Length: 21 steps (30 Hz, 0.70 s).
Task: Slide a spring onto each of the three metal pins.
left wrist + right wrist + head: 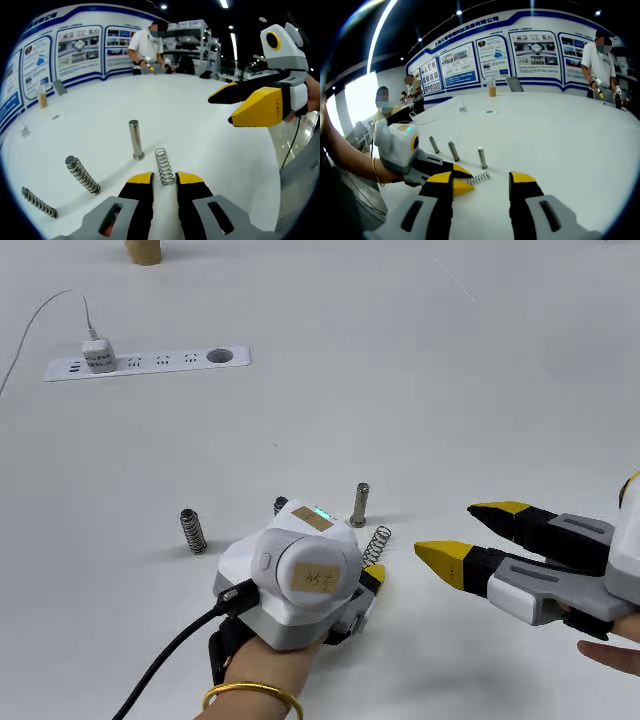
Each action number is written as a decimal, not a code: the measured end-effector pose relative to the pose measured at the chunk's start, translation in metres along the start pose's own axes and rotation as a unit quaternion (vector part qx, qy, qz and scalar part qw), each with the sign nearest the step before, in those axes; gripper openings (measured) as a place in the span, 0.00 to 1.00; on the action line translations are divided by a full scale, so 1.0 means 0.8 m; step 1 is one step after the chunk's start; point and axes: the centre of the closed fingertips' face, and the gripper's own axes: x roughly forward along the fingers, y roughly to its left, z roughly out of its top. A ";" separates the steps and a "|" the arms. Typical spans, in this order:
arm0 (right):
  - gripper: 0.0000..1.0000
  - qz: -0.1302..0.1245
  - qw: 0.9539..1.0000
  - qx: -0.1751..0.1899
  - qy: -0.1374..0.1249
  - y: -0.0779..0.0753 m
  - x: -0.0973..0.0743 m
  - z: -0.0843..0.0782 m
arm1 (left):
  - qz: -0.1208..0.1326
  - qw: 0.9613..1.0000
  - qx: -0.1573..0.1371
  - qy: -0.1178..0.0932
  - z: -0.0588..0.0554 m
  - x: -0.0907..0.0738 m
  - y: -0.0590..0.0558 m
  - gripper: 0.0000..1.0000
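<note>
The left gripper (164,178) is held low over the white table (450,390); its 2 yellow-tipped fingers (140,178) are drawn close together and are pinched on the lower end of a spring (163,165). The spring is seen rising at a tilt from between the tips; it is threaded on no pin. A bare pin (134,140) is stood upright on the table just beyond the spring and slightly to its left in the left gripper view; it is near the spring but not touched by it. 2 further pins are already sleeved with springs: the nearer loaded pin (82,175) is placed left of the bare pin, and the farther loaded pin (37,202) is placed left again, well apart from the held spring; in the head view 1 of them is partly hidden behind the left gripper's body. The right gripper (445,528) is held above the table to the right of the spring; its fingers are spread wide with nothing between them, and its tips are pointed toward the spring without contact. A power strip (150,362) with a white plug (98,353) is laid at the far side of the table.
</note>
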 end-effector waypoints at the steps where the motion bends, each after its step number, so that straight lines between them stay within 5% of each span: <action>1: 0.45 -0.001 1.000 0.001 0.000 0.000 0.000 0.000 | 0.000 1.000 0.001 0.000 0.000 0.001 0.000 0.17; 16: 0.45 -0.014 0.999 0.036 0.001 -0.008 -0.002 -0.003 | 0.005 1.000 0.005 0.013 -0.004 -0.001 0.006 0.10; 21: 0.45 -0.010 0.999 0.040 0.000 -0.005 -0.002 -0.002 | 0.000 1.000 0.002 0.003 -0.003 -0.012 0.006 0.10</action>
